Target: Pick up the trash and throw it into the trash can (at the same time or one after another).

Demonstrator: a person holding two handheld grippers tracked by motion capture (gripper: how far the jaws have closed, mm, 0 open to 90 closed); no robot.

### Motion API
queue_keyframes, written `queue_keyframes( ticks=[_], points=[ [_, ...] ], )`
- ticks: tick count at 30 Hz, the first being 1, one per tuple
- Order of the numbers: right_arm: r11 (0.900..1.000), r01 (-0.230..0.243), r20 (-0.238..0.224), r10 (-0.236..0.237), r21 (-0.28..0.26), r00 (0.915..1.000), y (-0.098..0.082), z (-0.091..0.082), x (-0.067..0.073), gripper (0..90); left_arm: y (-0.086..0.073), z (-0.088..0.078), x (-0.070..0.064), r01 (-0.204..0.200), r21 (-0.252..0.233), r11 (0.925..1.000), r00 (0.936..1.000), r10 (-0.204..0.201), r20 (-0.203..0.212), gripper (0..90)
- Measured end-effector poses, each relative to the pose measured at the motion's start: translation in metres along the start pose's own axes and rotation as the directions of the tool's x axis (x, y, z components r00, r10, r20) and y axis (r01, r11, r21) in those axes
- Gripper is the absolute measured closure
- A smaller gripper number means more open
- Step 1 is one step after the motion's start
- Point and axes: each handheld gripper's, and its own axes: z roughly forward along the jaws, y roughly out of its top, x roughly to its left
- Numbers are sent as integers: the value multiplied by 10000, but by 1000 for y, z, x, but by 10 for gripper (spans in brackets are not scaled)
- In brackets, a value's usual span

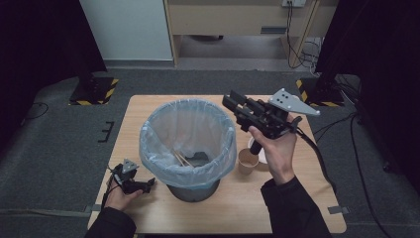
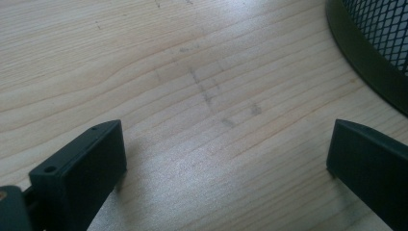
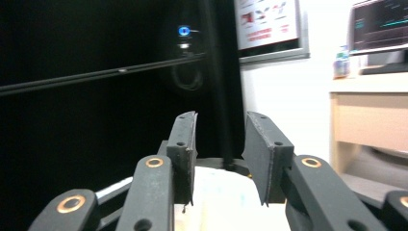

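Observation:
A black mesh waste bin lined with a pale blue plastic bag stands in the middle of the wooden table. A pair of wooden sticks and some dark bits lie at its bottom. My right gripper is held up over the bin's right rim, pointing left and away, jaws open with nothing between them. Under it in the right gripper view shows the pale liner. My left gripper rests low at the table's near left, jaws wide open over bare wood, beside the bin's dark base.
A brown paper cup stands upright just right of the bin, under my right hand, with something white behind it. Grey carpet surrounds the table, and stand bases with yellow-black tape sit at the far corners.

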Motion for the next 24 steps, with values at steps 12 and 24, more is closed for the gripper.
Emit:
queue_keyframes(
  ticks=[12, 24],
  points=[
    [9969, 44, 1345, -149, 780, 9908, -25, -38, -46, 623, 0, 0, 0, -26, 8, 10000, 10000, 26, -3, 0],
    [9790, -377, 2214, -78, 2003, 9752, -80, -53, -82, 644, 0, 0, 0, -30, 10, 10000, 10000, 30, -3, 0]
  ],
)
